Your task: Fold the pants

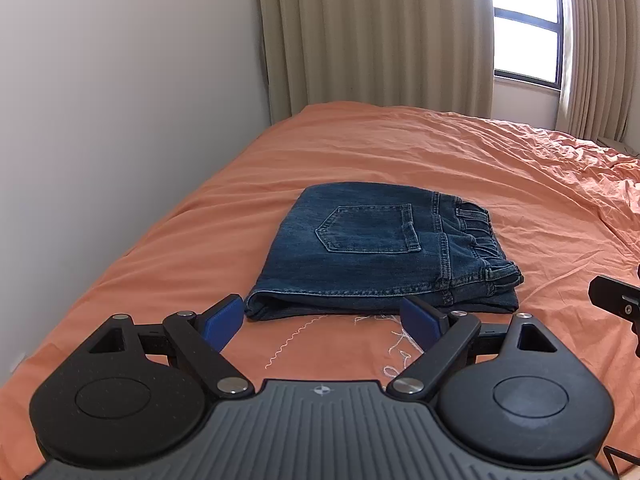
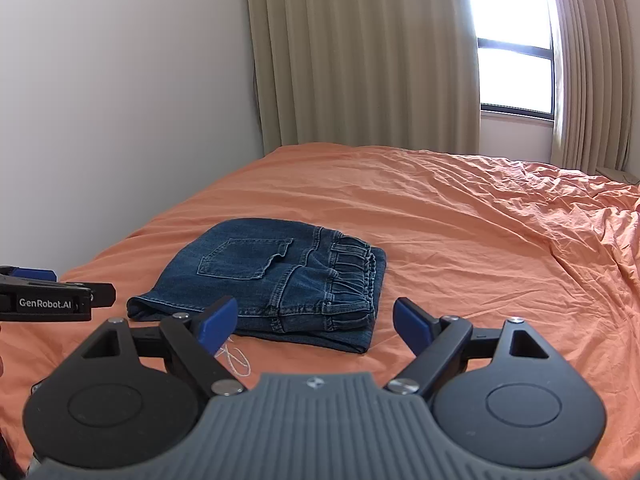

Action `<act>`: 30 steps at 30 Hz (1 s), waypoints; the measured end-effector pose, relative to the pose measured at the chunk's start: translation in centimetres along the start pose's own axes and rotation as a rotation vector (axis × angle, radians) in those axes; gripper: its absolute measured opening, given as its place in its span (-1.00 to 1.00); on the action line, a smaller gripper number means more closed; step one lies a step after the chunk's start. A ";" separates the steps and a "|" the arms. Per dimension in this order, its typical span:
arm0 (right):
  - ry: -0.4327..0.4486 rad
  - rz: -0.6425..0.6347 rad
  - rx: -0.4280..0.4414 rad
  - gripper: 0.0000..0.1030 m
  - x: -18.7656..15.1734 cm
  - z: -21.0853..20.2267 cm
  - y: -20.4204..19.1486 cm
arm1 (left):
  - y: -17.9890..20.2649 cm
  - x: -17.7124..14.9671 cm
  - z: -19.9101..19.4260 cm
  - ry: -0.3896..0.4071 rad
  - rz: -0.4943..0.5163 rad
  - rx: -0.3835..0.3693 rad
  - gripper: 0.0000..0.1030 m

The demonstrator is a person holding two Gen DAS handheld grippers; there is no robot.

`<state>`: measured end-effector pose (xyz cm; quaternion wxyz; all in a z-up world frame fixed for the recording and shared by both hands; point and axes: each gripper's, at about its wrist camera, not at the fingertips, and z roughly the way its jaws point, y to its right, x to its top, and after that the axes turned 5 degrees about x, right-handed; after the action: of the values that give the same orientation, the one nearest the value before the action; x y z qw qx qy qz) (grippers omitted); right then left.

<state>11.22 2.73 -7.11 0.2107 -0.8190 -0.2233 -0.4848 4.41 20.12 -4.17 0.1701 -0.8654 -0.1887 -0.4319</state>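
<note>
Dark blue jeans [image 1: 372,248] lie folded into a compact stack on the orange bedspread [image 1: 440,152], back pocket up, waistband to the right. They also show in the right wrist view [image 2: 276,276]. My left gripper [image 1: 324,316] is open and empty, just in front of the stack's near edge, not touching it. My right gripper [image 2: 316,324] is open and empty, held just short of the stack's near right corner. The left gripper's side shows in the right wrist view [image 2: 52,296]; part of the right gripper shows in the left wrist view [image 1: 616,300].
A white wall [image 1: 120,120] runs along the bed's left side. Beige curtains [image 1: 376,36] and a bright window [image 1: 524,28] stand behind the bed. The bedspread is wrinkled at the right [image 2: 560,220]. White stitching [image 1: 392,344] marks the sheet near my left gripper.
</note>
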 end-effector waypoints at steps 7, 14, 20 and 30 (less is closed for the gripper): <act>0.004 0.001 0.002 0.58 -0.1 -0.1 -0.1 | 0.0 0.1 -0.2 0.002 0.000 -0.004 0.99; 0.010 -0.002 0.004 0.58 0.0 -0.4 -0.3 | -0.1 0.1 -0.2 0.005 -0.003 -0.005 0.99; 0.010 0.007 0.006 0.58 0.1 -0.5 -0.3 | -0.1 0.1 -0.3 0.006 -0.006 -0.008 0.99; 0.011 0.009 0.009 0.58 0.2 -0.7 -0.3 | -0.2 0.2 -0.5 0.008 -0.003 -0.008 0.99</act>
<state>10.66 2.67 -6.61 0.2178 -0.8163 -0.2204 -0.4875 4.07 20.13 -3.70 0.1668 -0.8642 -0.1874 -0.4362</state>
